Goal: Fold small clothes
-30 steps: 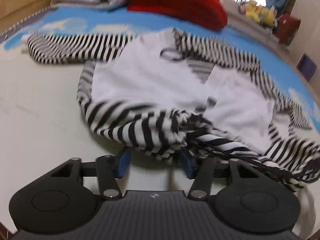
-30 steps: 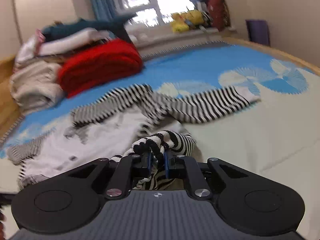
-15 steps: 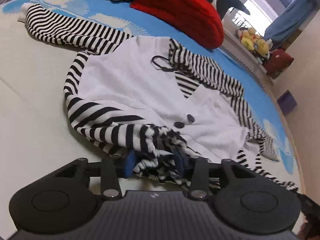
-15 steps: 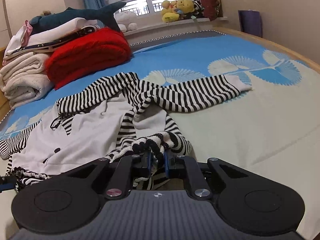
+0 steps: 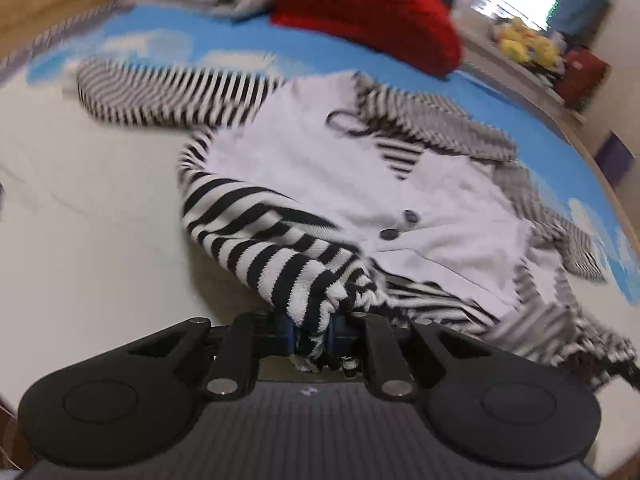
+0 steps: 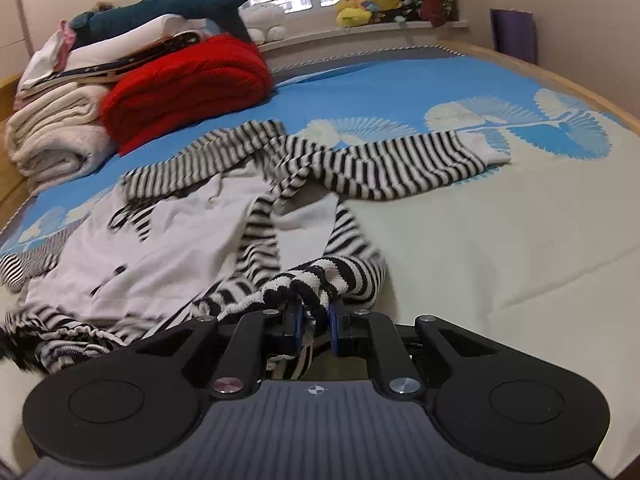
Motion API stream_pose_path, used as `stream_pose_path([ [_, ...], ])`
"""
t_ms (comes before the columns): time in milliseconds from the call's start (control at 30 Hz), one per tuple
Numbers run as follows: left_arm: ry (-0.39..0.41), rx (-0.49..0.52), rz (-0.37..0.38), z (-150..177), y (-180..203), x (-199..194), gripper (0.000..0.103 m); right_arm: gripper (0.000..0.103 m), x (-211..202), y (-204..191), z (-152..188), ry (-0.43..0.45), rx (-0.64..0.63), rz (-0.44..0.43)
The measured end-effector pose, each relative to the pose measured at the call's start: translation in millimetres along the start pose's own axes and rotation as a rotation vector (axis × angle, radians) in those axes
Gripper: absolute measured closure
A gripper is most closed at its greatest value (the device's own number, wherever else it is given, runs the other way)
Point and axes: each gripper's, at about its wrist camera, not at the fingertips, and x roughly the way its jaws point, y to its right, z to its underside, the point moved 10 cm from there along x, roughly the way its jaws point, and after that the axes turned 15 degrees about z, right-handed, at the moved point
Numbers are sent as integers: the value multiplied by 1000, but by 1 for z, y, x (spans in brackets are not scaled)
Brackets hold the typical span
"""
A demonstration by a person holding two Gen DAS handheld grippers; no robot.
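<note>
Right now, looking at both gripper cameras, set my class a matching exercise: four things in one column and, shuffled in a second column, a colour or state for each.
Things
1. striped garment
2. folded blanket
3. shark plush
4. left gripper

Colour or state
A. red
B. shut on striped fabric
C. black and white, spread on the mat
D. dark teal, on top of the pile

Pairs: 1-C, 2-A, 3-D, 4-B
</note>
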Motion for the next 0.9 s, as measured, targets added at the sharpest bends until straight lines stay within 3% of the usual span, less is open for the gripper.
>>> stream_pose_path([
  [100, -36, 108, 6, 11, 10, -50, 89, 90, -31, 4, 11, -1, -7, -89],
  [200, -116, 193, -4, 38, 11, -69, 89, 91, -64, 14, 34, -10, -20, -123],
  [300, -248, 227, -14, 82, 6, -49, 87, 91, -66, 35, 67, -73, -63, -40],
  [400, -367, 220, -74, 125, -11, -19, 87, 91, -39, 47, 107, -225, -126, 62],
  [433, -374, 225, -85, 132, -14, -15, 87, 91, -35, 47, 116, -254, -164, 85],
  [467, -355, 238, -90, 135, -17, -18, 80, 91, -36, 45, 121, -253, -211, 101],
  [500, -334, 245, -91, 135, -19, -24, 58, 91, -37, 46, 125, -252, -261, 136],
  [533, -316, 243, -87, 132, -21, -30, 43, 91, -38, 48, 128, -249, -307, 169],
  [567, -290, 236, -79, 127, -24, -39, 17, 90, -41, 50, 129, -234, -322, 170],
  [600, -251, 223, -76, 120, -27, -50, 7, 86, -46, 53, 129, -233, -316, 164],
  [633, -209, 212, -69, 113, -30, -62, 7, 80, -51, 57, 125, -231, -300, 162],
  [667, -168, 199, -50, 104, -32, -73, 5, 66, -59, 60, 116, -201, -274, 166],
  [700, -135, 179, -32, 95, -33, -80, 2, 60, -67, 61, 103, -148, -247, 154],
  [800, -37, 90, -27, 57, -43, -89, 0, 60, -82, 47, 61, -14, -194, 63],
  [900, -8, 3, -75, 20, -57, -63, 0, 62, -71, 19, 18, 82, -202, -7],
])
